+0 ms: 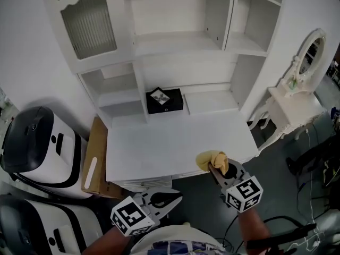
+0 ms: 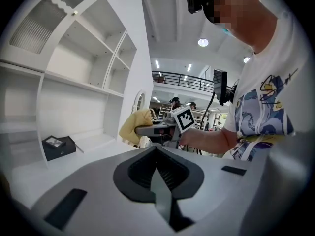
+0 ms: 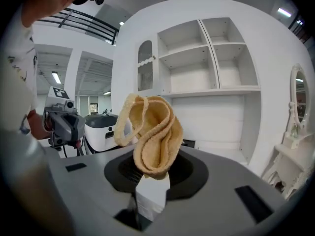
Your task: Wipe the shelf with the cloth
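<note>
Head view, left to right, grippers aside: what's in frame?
White-and-black machine → brown board → black box → yellow cloth → white dressing table

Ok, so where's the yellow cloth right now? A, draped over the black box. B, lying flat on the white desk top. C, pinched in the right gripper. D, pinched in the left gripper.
C: the right gripper has its jaws closed on the yellow cloth, which sticks up from them, while the left gripper is shut on nothing.
</note>
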The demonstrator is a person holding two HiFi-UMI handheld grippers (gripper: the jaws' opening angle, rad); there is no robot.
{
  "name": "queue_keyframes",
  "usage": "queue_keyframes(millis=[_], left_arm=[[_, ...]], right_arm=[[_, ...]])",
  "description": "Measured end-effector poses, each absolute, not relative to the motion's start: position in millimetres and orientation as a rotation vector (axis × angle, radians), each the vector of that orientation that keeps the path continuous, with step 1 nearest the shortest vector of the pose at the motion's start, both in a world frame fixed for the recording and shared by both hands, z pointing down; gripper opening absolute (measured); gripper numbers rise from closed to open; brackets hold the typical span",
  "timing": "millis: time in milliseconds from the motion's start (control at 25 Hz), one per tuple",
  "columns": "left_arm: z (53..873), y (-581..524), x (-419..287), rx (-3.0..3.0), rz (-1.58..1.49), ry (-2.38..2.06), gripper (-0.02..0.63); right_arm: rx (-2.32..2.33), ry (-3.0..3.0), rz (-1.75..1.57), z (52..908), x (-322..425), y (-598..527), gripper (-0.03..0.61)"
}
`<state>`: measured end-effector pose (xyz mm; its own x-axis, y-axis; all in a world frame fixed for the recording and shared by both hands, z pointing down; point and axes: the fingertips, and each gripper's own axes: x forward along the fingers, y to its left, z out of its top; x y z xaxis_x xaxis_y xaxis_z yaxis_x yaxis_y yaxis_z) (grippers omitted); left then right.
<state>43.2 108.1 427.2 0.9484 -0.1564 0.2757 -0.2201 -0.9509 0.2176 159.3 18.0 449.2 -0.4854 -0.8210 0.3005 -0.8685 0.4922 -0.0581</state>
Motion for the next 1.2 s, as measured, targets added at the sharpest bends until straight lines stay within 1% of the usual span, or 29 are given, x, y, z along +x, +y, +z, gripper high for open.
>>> queue_keyframes(millis=[280, 640, 960, 1200], left_arm=[[407, 34, 18, 2.915, 0.274, -0.277, 0.012], [411, -34, -44, 2.907, 0.281, -0.366, 0.012], [399, -64, -59, 2.904, 0.233, -0.527, 0.012], [401, -79, -50, 2.857, 0.229, -0.648, 0.012]], right_arm=[[1.489, -2.521, 0.106, 389, 138, -94, 0.112], [1.440, -2.596, -0.074, 327, 58, -233, 0.112], [1.290, -2.610, -0.198, 307, 5, -310, 0.112], [1.190, -2.616, -0.272, 298, -15, -342, 0.110]])
